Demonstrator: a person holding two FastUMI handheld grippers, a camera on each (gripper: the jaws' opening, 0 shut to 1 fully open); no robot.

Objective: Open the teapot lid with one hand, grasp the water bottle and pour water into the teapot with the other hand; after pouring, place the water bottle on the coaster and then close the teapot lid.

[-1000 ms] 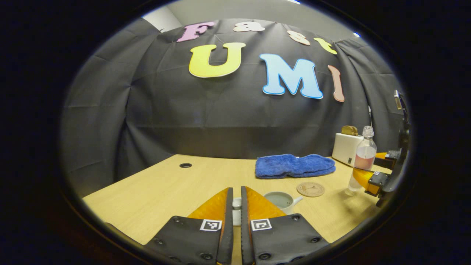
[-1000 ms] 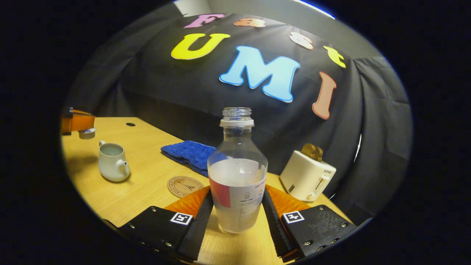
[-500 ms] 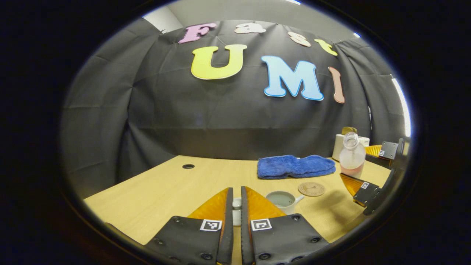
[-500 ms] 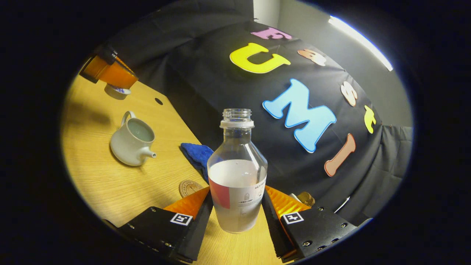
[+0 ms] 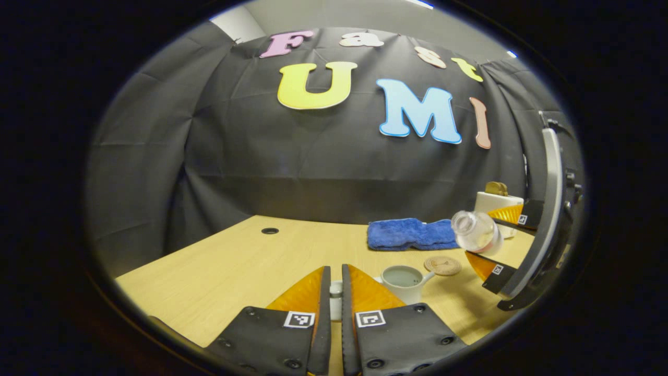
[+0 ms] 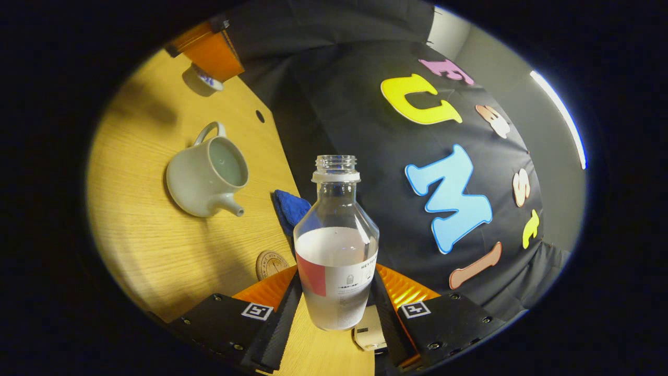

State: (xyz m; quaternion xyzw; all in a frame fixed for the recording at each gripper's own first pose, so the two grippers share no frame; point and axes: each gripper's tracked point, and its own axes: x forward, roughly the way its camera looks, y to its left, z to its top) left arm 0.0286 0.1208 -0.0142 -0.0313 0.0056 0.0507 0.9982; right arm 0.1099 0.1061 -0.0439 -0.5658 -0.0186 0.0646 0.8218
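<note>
Right now the right gripper (image 6: 336, 308) is clamping the water bottle (image 6: 336, 261) low on its body, at the label band, both fingers pressing its sides. Bottle is uncapped, clear plastic, roughly half full, and in the left gripper view (image 5: 476, 232) it is tilting with its mouth toward the teapot. No stream is showing yet, so I judge the pour as about to start.

Handling, as a judgement: thin plastic wall will likely flex under the squeeze, and the water is shifting toward the neck as it tips, so the load is moving forward of the grip. Low hold is fine for tilting; squeezing harder could push water out early.

The white ceramic teapot (image 6: 207, 177) is sitting open on the wooden table (image 6: 135, 224), up and left of the bottle mouth in the right gripper view, apart from it, spout pointing toward the blue towel (image 6: 289, 209). Opening is small, so aim matters. The round coaster (image 6: 271, 265) is lying just beside the gripper's left finger, near the towel.

The left gripper (image 5: 335, 300) is nearly closed on the teapot lid (image 5: 335, 303), which is peeking between its fingers; from the right gripper view the lid (image 6: 204, 79) is hanging under those fingers, clear of the pot. Ceramic lid is small, probably slick and chippable.

A white toaster (image 5: 496, 203) is standing behind the bottle.
</note>
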